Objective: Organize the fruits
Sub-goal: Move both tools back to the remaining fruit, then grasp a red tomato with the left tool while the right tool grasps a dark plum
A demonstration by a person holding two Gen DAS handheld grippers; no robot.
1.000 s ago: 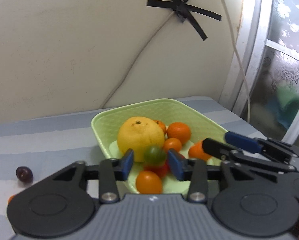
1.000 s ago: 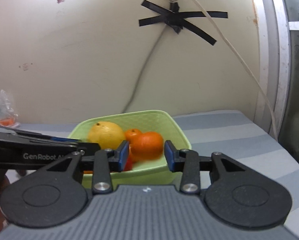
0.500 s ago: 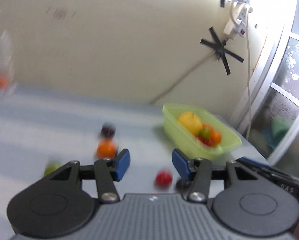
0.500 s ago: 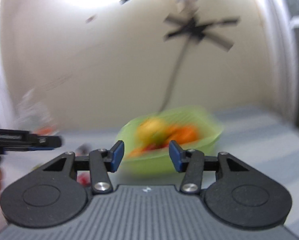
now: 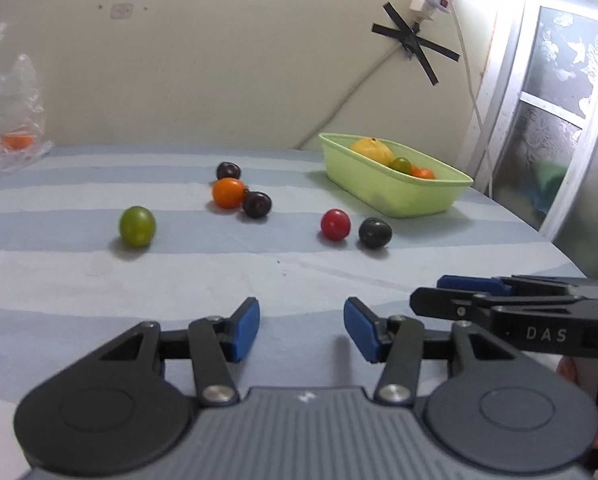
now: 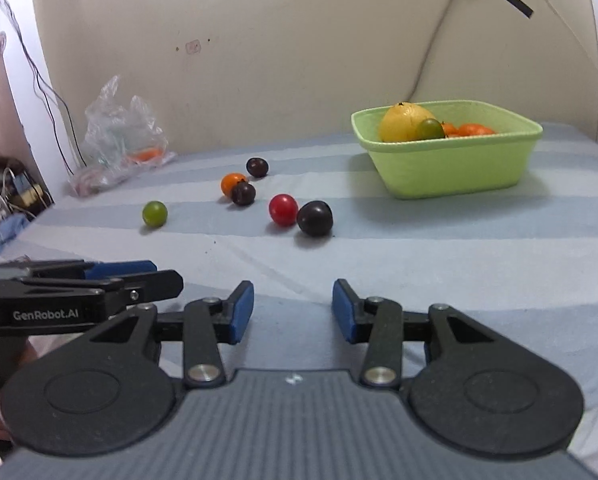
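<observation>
So the green basket is the landmark here. It already holds a big yellow citrus, one green tomato and at least a couple of oranges; can't count the ones hidden below the rim. Still loose on the striped table, all out in front of the basket: one red tomato touching a dark plum nearest it, then an orange with two more plums, and one green tomato farthest off. Six to go. Both the left gripper and right gripper hover low with jaws apart, holding nothing. Looks like a between-picks moment; I'd guess the red tomato or its plum neighbour is next, which needs a careful reach since they touch and could roll.
</observation>
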